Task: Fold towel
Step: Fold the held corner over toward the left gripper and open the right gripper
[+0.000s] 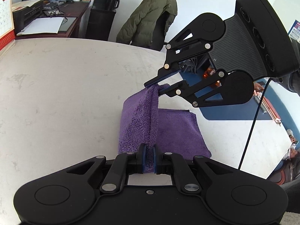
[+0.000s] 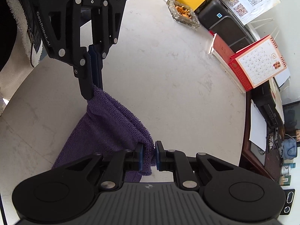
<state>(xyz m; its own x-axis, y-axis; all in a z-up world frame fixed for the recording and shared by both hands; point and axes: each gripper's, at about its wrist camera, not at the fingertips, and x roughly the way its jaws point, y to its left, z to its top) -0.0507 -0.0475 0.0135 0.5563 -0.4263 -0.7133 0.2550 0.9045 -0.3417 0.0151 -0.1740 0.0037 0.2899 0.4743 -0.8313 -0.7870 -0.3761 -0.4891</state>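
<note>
Pale marble tabletop [image 1: 56,93] lay under the purple towel [image 1: 138,123], whose top edge was lifted because the left gripper [image 1: 149,157] and right gripper [image 2: 149,154] each had fingers pinching a corner, ready to fold it over.

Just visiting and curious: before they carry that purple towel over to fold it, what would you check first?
1. Left claw shut on the purple towel: ok.
2. Right claw gripping its corner: ok, though little cloth is caught.
3. Held edge taut between both claws: ok.
4. Rest of towel flat on the white table: ok.
5. Glass dish of snacks away from the towel: ok.
6. Corners aligned: cannot tell.
</note>
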